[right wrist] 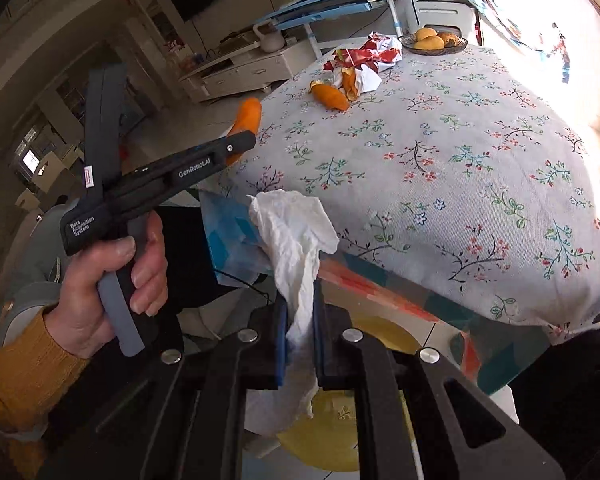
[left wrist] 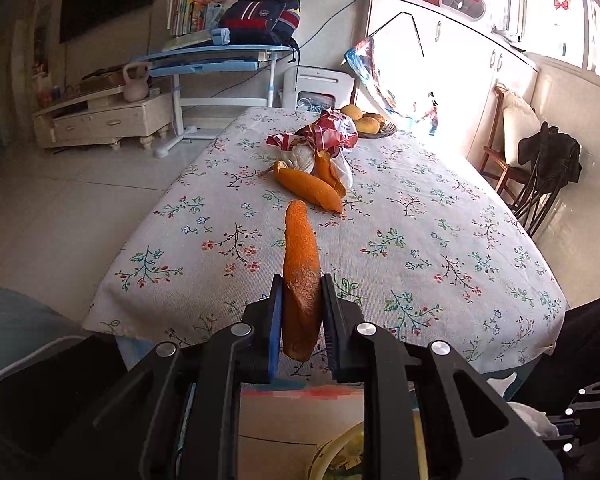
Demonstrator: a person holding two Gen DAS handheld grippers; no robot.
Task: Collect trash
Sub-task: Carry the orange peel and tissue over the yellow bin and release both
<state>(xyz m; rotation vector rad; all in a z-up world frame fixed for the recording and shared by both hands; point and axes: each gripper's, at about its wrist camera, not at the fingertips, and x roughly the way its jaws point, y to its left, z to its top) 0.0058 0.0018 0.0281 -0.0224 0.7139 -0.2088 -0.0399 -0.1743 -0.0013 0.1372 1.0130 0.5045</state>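
Orange peel strip [left wrist: 300, 276]: the left gripper [left wrist: 301, 312] pinches it between the jaws; its long axis points forward, away from the jaws and toward the far end of the tabletop [left wrist: 420, 216].

White tissue [right wrist: 296, 240]: the right gripper [right wrist: 300, 332] has its jaws pressed on this crumpled paper, which stands up above them and also hangs down behind them, just at the near edge of the tabletop.

Yellow bin [right wrist: 340, 420]: a round yellow container, I judge it to be the trash bin, sits on the floor below the near edge of the tabletop and directly under the right gripper.

Deciding relation: both loads are already beyond the near edge of the tabletop; the tissue is right above the bin, the peel strip is more to the left of it, so the right hand seems nearer to drop first.

Trash left: more peel pieces [left wrist: 308, 188] and a red-and-white wrapper [left wrist: 328, 136] lie toward the far end of the tabletop, near the fruit plate [left wrist: 380, 131].

Difference of views: the right wrist view shows the left hand [right wrist: 112, 280] on the trigger handle and the bin quite clearly; the left wrist view shows only a small yellowish rim of it.
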